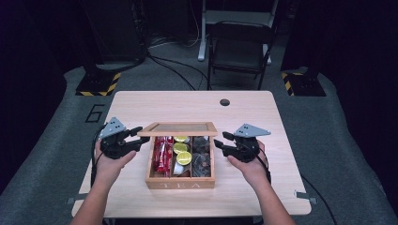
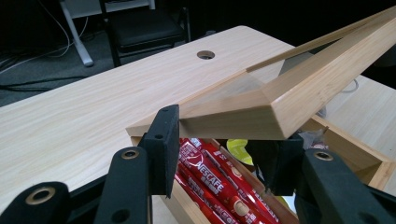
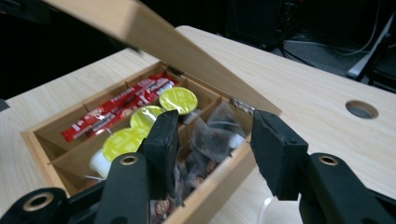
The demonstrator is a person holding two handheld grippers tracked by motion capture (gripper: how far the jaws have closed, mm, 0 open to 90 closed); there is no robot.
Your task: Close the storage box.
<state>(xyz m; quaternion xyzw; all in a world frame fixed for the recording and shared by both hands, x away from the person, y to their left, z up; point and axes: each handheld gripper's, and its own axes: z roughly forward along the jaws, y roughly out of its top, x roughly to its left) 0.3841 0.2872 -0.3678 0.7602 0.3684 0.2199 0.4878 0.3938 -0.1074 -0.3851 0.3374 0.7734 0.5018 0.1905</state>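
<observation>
At nine o'clock of the high view we see the left gripper point(image 1: 139, 137), a black two-jaw tool topped by a grey three-cornered plate, borne in the person's left hand point(image 1: 109, 165); in the left gripper view its jaws stand partly closed with their pads on either side of the near corner of the raised glass-paned wooden lid point(image 2: 280, 100), which they hold lifted and tilted. At the centre of the pale wooden table point(image 1: 187, 105) sits the open wooden tea box point(image 1: 180, 182), marked TEA on its six-o'clock wall, its lid hinged up along the twelve-o'clock edge point(image 1: 178, 129). Within it we read three lanes from left to right: red instant-coffee stick sachets point(image 1: 162, 154), round capsules with yellow-green foil tops point(image 1: 182, 151), and dark translucent tea-bag packets point(image 1: 202, 157). At three o'clock we find the right gripper point(image 1: 219, 142), of the same build, in the person's right hand point(image 1: 251, 166), just beside the box's right wall. In the right gripper view its jaws stand moderately apart with nothing between the pads; below them lie the box's right wall point(image 3: 219, 184) and the packets point(image 3: 210, 140), and the lid point(image 3: 154, 37) slants overhead toward eleven o'clock. At twelve o'clock, beyond a round cable hole point(image 1: 225, 102) in the table, stands a dark folding chair point(image 1: 239, 49).
</observation>
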